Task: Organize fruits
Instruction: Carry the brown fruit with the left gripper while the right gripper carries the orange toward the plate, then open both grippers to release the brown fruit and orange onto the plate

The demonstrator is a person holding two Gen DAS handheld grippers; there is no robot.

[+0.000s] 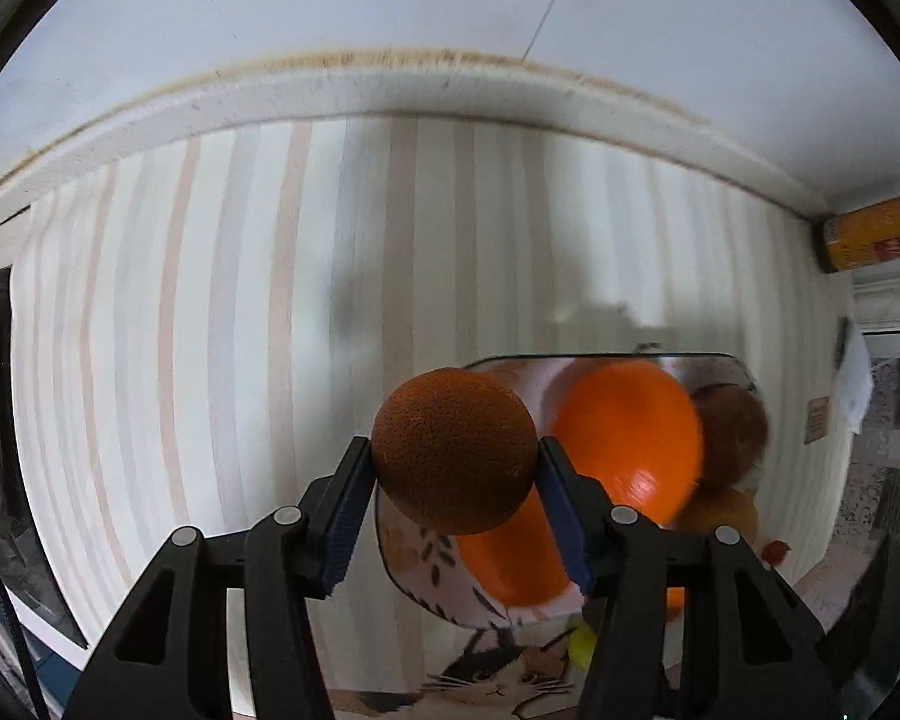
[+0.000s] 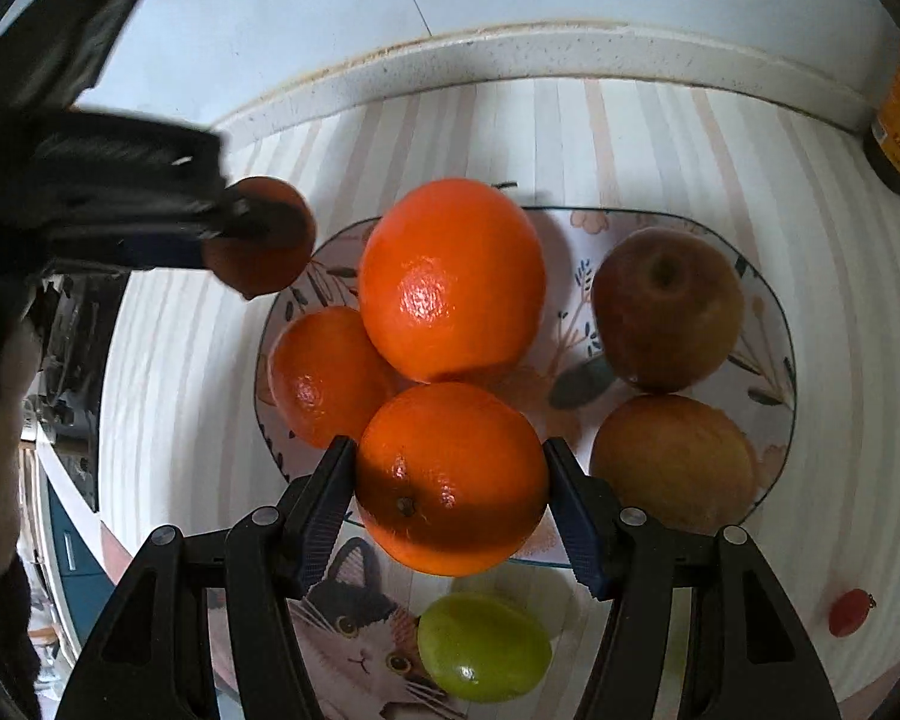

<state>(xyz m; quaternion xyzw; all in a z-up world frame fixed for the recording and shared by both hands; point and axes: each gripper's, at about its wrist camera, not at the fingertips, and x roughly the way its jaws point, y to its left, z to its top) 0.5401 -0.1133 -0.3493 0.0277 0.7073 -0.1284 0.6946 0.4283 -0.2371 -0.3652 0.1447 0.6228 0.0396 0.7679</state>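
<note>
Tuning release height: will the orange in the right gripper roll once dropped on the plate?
Likely yes: the orange is round and the plate looks shallow. Neighbouring oranges and apples may stop it. Its glossy peel suggests some slip against the right gripper.

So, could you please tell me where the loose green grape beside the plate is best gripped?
Grip the smooth oval green grape lightly across its narrow middle, coming from above; it lies flat on the cat-print mat, its sides seem free, and the floral plate sits just behind.
</note>
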